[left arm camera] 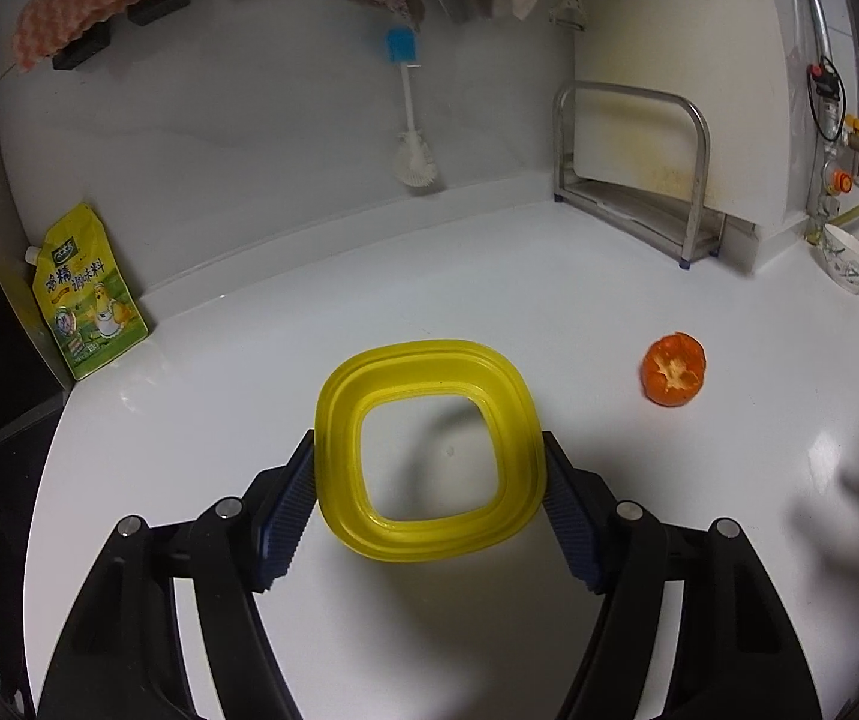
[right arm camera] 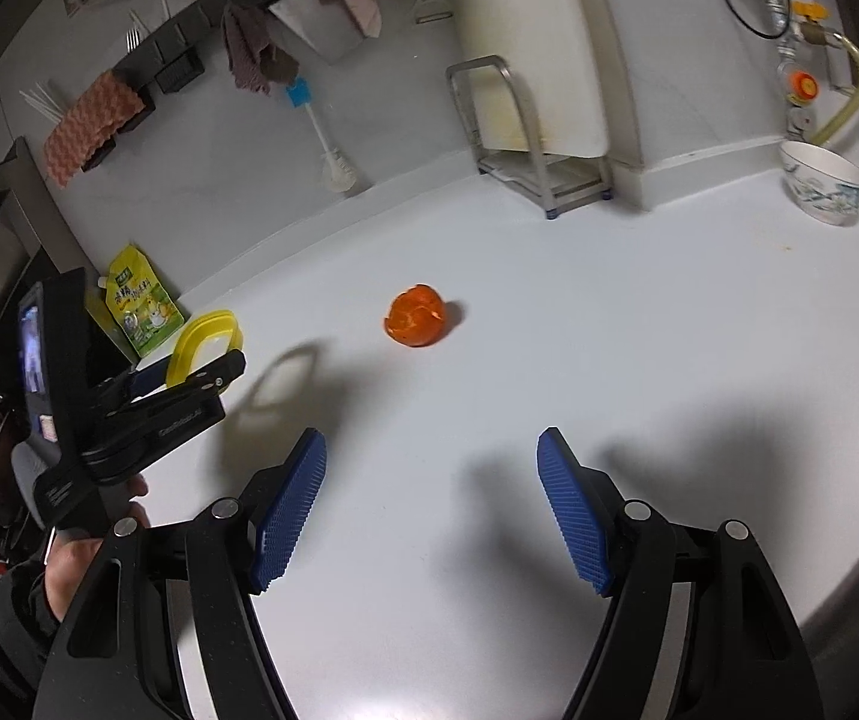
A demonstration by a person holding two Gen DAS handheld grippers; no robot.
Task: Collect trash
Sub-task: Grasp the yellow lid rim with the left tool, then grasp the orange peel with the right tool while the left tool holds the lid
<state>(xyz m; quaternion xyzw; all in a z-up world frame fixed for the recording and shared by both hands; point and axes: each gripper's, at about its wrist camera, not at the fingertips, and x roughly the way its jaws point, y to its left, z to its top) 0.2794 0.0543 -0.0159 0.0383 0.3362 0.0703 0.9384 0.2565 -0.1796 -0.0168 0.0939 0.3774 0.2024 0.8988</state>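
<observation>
1. The left gripper (left arm camera: 429,450) is clamped on a yellow plastic container (left arm camera: 429,456), one blue ribbed pad pressed against each of its side walls; its see-through bottom shows the white countertop (left arm camera: 549,300) beneath, and its shadow falls apart from it on the surface.
2. The tangerine peel (left arm camera: 674,369), an orange cup-shaped husk with a pale pithy inside, lies on the countertop ahead of that gripper and to its right, well apart from the container.
3. The right gripper (right arm camera: 432,492) stands released, its blue pads spread wide with nothing between them. The peel (right arm camera: 417,317) sits on the countertop ahead of it, slightly left of its centre line and clear of its fingertips.
4. From the right wrist view, the left gripper (right arm camera: 204,348) with the container (right arm camera: 204,342) is off to the left, a person's hand (right arm camera: 78,564) on its handle.
5. A yellow seasoning pouch (left arm camera: 90,294) leans far left against the wall; a bottle brush (left arm camera: 411,120), a steel rack (left arm camera: 633,174) and a patterned bowl (left arm camera: 849,258) lie farther ahead.
</observation>
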